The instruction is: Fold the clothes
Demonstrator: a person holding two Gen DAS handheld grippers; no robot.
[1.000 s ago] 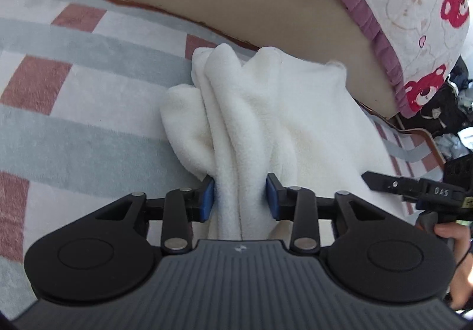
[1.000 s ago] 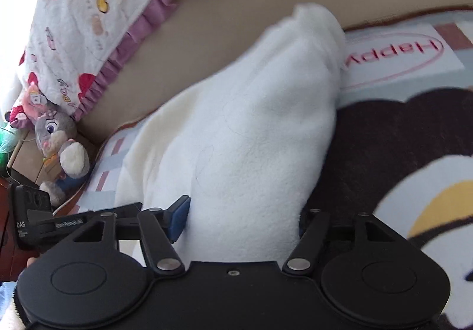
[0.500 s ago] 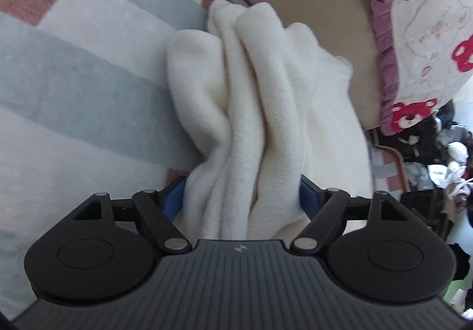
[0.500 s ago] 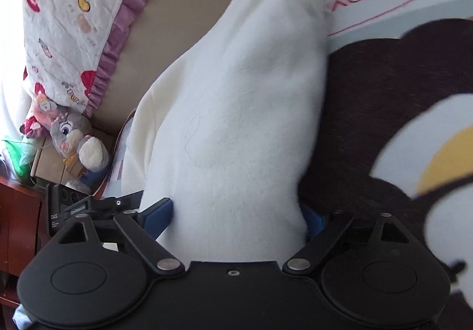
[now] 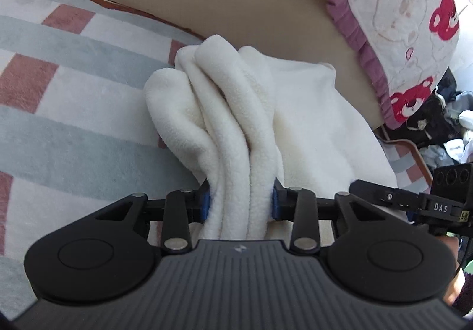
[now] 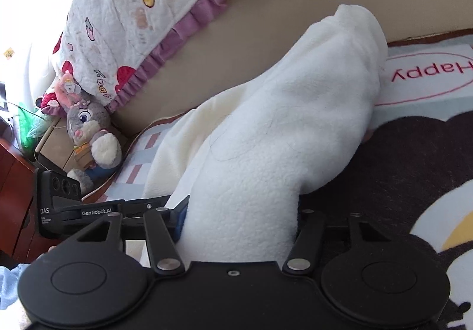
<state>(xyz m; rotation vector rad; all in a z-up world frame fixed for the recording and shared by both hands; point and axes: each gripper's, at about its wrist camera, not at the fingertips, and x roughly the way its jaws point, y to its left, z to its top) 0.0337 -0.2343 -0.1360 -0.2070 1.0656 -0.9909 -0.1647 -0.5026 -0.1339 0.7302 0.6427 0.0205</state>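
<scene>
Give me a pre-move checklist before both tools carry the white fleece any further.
1. Left tool clamps the white fleece garment: ok, bunched folds sit between its blue pads.
2. Right tool clamps the same garment: ok, fleece fills the jaws.
3. Layers even in the left grip: not ok, several uneven ridges.
4. Tools apart from each other: ok, close side by side.
5. Path free of the pillow: ok, it lies beyond.
6. Far hem lying flat: cannot tell, hidden behind the raised cloth.

At the frame's centre the left gripper [image 5: 240,202] pinches bunched folds of a white fleece garment [image 5: 236,123] lying on a striped blanket [image 5: 74,111]; a bear-print pillow [image 5: 414,19] fills the upper right.
</scene>
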